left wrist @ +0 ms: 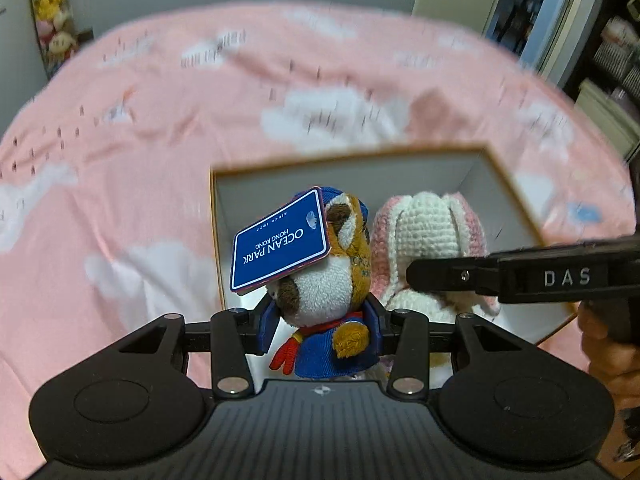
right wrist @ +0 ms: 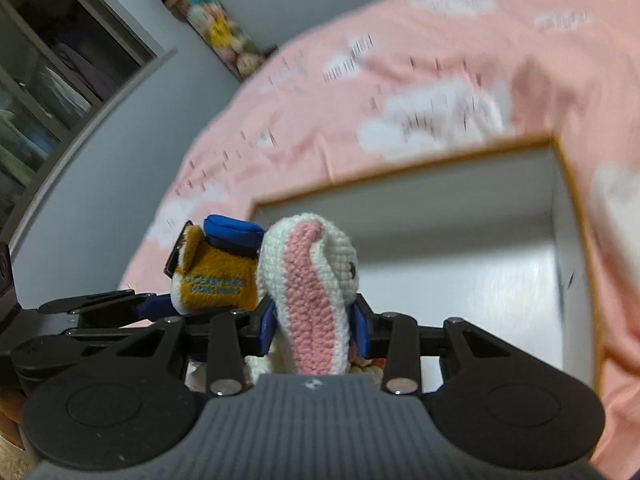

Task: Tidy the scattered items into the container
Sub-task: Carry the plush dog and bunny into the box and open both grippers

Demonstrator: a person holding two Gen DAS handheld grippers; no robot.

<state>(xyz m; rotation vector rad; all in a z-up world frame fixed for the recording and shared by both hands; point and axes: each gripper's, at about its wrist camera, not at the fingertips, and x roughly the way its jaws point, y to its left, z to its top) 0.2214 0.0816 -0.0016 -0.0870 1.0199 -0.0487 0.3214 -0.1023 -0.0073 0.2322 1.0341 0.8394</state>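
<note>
**Two soft toys held over the open box**

Left wrist view: the left hand-held gripper (left wrist: 320, 320) is partly closed, its blue pads pressed against either side of a small brown-and-white plush toy (left wrist: 324, 280) in a blue outfit. A blue card tag (left wrist: 280, 240) reading "Ocean Park Hong Kong" hangs over the toy's head. The toy sits upright between the jaws, in front of the near left part of an open box (left wrist: 516, 200) with white inner walls and a brown rim, which rests on a bed covered with a pink cloud-print sheet (left wrist: 140, 120). Just to the right of the plush toy is a crocheted white-and-pink rabbit (left wrist: 428, 224), and the black body of the right hand-held gripper (left wrist: 520, 276) crosses in from the right edge, with part of a person's hand (left wrist: 608, 352) below it.

Right wrist view: the right hand-held gripper (right wrist: 314, 326) is closed to a narrow gap on the crocheted rabbit (right wrist: 310, 280), blue pads gripping its sides; a long pink-lined ear faces the camera. The rabbit is held in front of the box (right wrist: 564, 208), whose white interior shows behind it. To the left, close beside the rabbit, the plush toy (right wrist: 216, 276) appears in the left hand-held gripper (right wrist: 160, 306). The sheet (right wrist: 440, 60) is blurred.
</note>
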